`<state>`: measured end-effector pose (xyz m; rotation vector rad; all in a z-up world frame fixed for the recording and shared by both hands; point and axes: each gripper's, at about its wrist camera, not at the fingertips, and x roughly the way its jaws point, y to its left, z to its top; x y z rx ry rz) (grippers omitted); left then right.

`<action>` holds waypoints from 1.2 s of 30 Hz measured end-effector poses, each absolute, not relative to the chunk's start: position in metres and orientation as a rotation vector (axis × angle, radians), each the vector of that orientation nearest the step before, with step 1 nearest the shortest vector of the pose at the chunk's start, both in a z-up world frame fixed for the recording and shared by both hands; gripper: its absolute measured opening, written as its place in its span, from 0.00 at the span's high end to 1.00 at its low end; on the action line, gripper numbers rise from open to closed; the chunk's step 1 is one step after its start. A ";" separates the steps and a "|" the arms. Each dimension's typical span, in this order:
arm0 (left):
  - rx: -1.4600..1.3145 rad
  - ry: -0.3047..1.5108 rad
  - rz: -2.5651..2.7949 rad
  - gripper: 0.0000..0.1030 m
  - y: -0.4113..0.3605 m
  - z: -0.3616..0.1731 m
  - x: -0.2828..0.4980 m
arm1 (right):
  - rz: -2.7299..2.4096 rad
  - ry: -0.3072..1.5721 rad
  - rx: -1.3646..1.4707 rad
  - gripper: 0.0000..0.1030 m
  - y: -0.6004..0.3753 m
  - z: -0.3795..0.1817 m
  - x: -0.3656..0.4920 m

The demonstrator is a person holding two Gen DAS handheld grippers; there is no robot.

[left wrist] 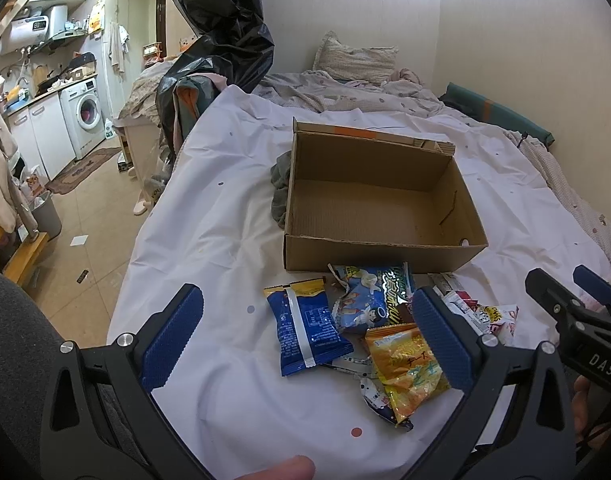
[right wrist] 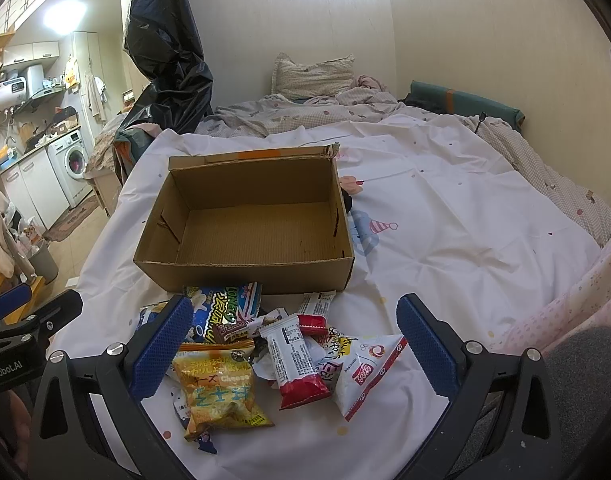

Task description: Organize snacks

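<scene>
An open cardboard box stands empty on the white bed sheet. A pile of snack packets lies in front of it: a blue packet, a blue-and-green packet, a yellow cheese packet, a red-and-white bar and a white triangular packet. My left gripper hangs open above the blue packet. My right gripper hangs open above the red-and-white bar. Neither holds anything. The right gripper also shows at the right edge of the left wrist view.
A grey cloth lies against the box's left side. A black plastic bag hangs by the bed's far left corner. A pillow and a rumpled quilt lie at the head. The floor and a kitchen with a washing machine are on the left.
</scene>
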<state>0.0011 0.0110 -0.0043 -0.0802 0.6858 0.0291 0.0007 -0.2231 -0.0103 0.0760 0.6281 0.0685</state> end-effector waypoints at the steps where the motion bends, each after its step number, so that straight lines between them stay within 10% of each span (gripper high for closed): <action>1: -0.084 0.685 0.029 0.00 0.012 -0.004 0.001 | 0.069 0.628 0.077 0.00 -0.223 -0.010 0.001; 36: -0.054 0.681 0.014 0.00 0.004 -0.002 0.000 | 0.074 0.628 0.082 0.00 -0.221 -0.011 0.003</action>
